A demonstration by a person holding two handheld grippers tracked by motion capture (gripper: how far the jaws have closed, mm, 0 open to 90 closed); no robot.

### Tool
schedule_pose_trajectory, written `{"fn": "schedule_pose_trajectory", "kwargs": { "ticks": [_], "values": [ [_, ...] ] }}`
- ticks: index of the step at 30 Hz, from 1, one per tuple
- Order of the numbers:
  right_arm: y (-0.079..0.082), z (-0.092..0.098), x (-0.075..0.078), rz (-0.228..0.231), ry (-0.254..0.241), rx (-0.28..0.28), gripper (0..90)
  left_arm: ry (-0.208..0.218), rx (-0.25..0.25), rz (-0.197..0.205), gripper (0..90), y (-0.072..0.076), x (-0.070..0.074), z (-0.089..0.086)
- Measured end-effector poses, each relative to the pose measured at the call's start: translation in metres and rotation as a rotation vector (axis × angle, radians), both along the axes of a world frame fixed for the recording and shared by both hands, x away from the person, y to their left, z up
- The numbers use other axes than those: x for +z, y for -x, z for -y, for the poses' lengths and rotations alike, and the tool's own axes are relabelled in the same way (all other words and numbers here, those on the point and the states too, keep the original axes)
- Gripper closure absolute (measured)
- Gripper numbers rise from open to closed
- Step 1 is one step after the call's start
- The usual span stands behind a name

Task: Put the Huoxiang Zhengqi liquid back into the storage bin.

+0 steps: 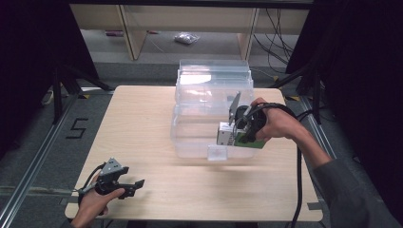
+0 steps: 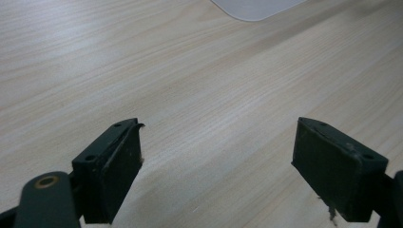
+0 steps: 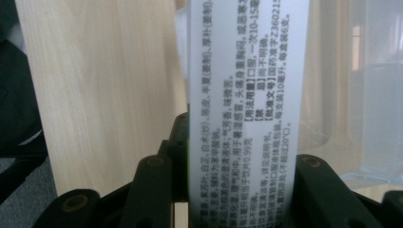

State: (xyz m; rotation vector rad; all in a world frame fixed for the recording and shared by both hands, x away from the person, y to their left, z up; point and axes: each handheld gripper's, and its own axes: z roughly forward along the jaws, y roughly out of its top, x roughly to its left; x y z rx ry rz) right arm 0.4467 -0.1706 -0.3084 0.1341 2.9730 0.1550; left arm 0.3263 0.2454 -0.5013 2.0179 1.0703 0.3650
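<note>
Item count:

- Desk (image 1: 142,123): one, light wood.
- Clear plastic bin (image 1: 211,111): one, centre of the frame, carrying one white label (image 1: 217,153) on its front wall.
- Carton (image 1: 235,137): one, white and green with printed text, right of centre.
- Grippers: two, the left gripper (image 1: 135,184) at lower left and the right gripper (image 1: 237,135) right of centre, each with two black fingers.
- Small bag (image 1: 186,38): one, on the floor at top centre.
</note>
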Motion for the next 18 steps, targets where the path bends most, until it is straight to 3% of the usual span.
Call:
{"fn": "schedule_pose_trajectory", "kwargs": {
  "ticks": [2,3,4,5,6,13,14,15,18],
  "values": [
    [-0.005,0.001,0.0,-0.004,-0.006,-0.009,65.1,0.001,-0.002,-0.001,16.1,0.0,0.0,0.0],
    [-0.009,0.002,0.0,-0.008,-0.004,-0.04,65.1,0.001,0.0,-0.002,16.0,0.0,0.0,0.0],
    [-0.013,0.002,-0.001,-0.004,-0.007,-0.029,65.0,-0.001,-0.002,-0.002,16.0,0.0,0.0,0.0],
    [-0.018,0.003,-0.002,0.007,-0.009,0.027,65.0,-0.001,-0.002,-0.003,16.0,0.0,0.0,0.0],
    [-0.017,0.004,-0.002,-0.008,-0.009,-0.034,65.1,0.0,-0.002,-0.003,16.0,0.0,0.0,0.0],
    [-0.036,0.008,-0.008,-0.007,-0.011,-0.028,65.0,-0.004,-0.001,-0.007,16.0,0.0,0.0,-0.001],
    [-0.04,0.008,-0.01,-0.001,-0.019,0.008,65.0,-0.007,0.0,-0.009,16.0,0.0,0.0,-0.001],
    [-0.039,0.008,-0.01,-0.007,-0.012,-0.031,65.0,-0.007,0.0,-0.009,16.0,0.0,0.0,-0.001],
    [-0.044,0.009,-0.014,-0.013,-0.02,-0.014,65.0,-0.008,-0.003,-0.013,16.0,0.0,0.001,-0.001]
  ]
}}
